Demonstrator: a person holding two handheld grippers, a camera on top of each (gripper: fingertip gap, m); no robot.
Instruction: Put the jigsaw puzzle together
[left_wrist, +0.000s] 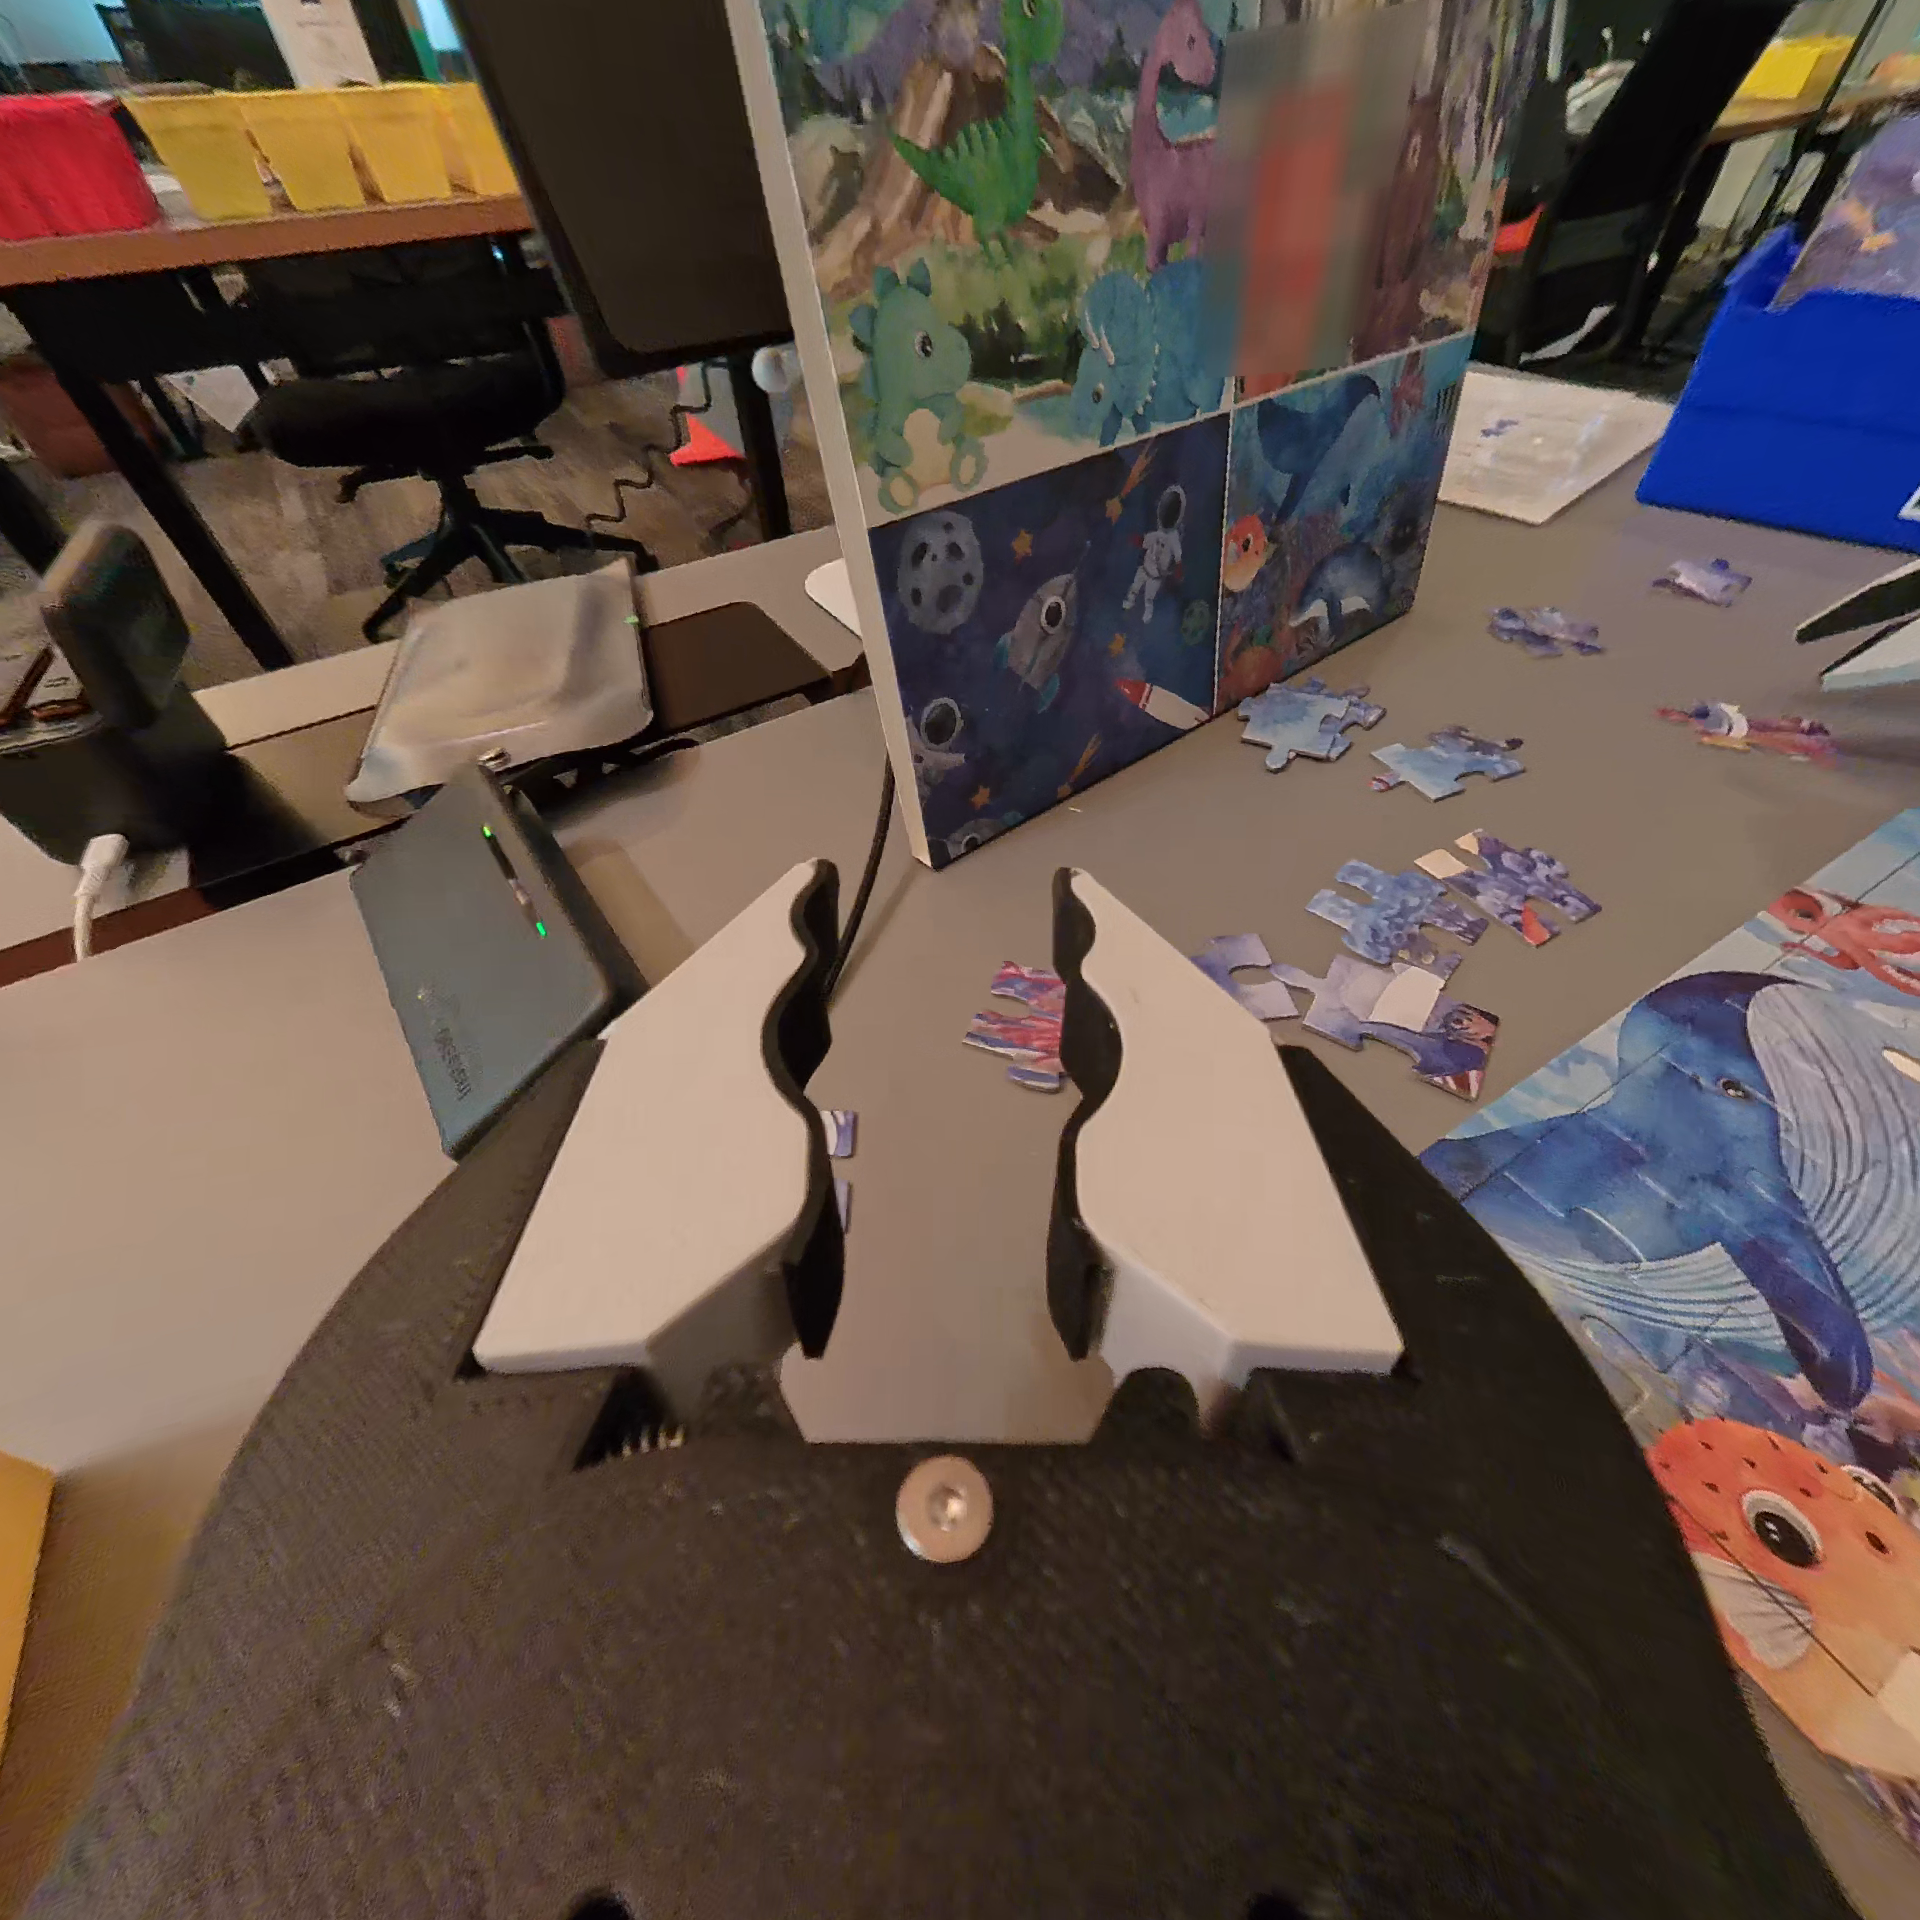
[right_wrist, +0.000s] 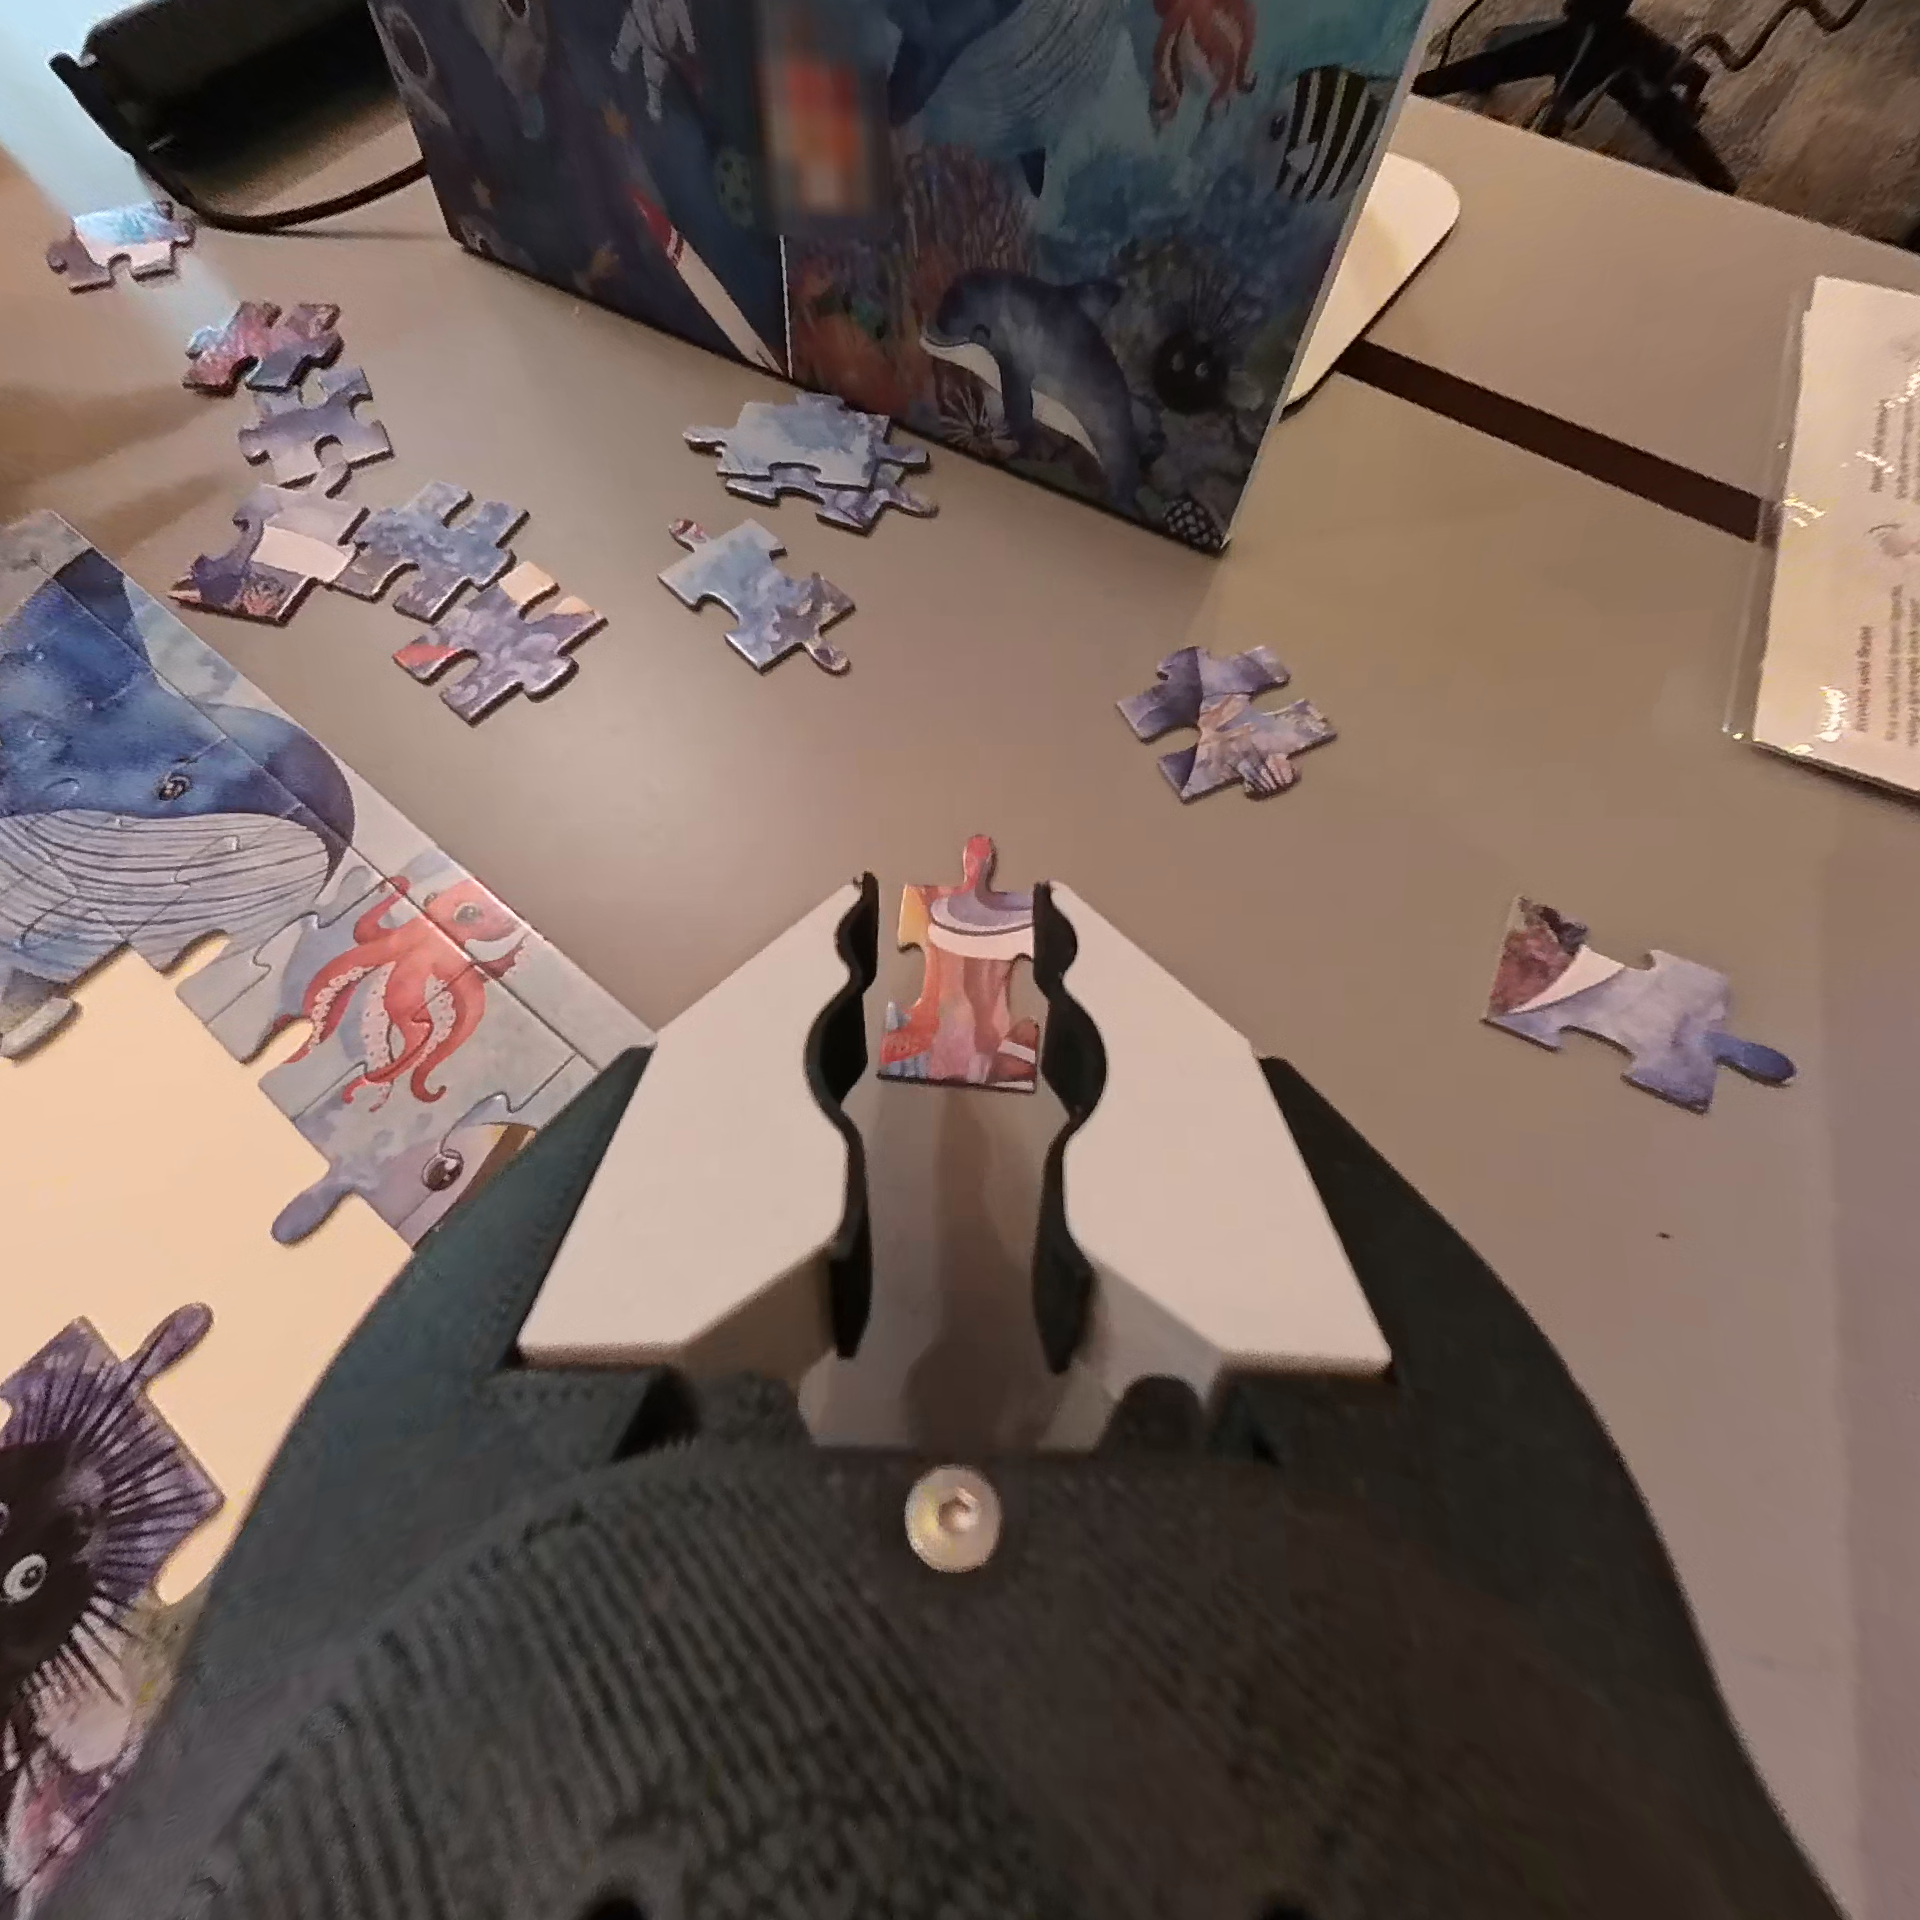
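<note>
Your right gripper (right_wrist: 954, 904) brackets the orange piece (right_wrist: 961, 977), flat on the table (right_wrist: 1455, 1195), long axis along the fingers, jaws parted; left gripper (left_wrist: 945, 894) parted, empty

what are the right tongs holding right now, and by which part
Nothing clearly held: the right tongs are open, straddling the orange piece lying on the table; any contact with its side edges cannot be told.

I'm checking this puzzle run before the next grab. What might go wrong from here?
1. The orange piece lies flat on the table between the right gripper fingers; closing may slide it rather than lift it.
2. The assembled puzzle edge lies close beside that gripper; a sideways swing could shift joined pieces.
3. The left gripper, open, hovers over loose pieces and may nudge them.
</note>
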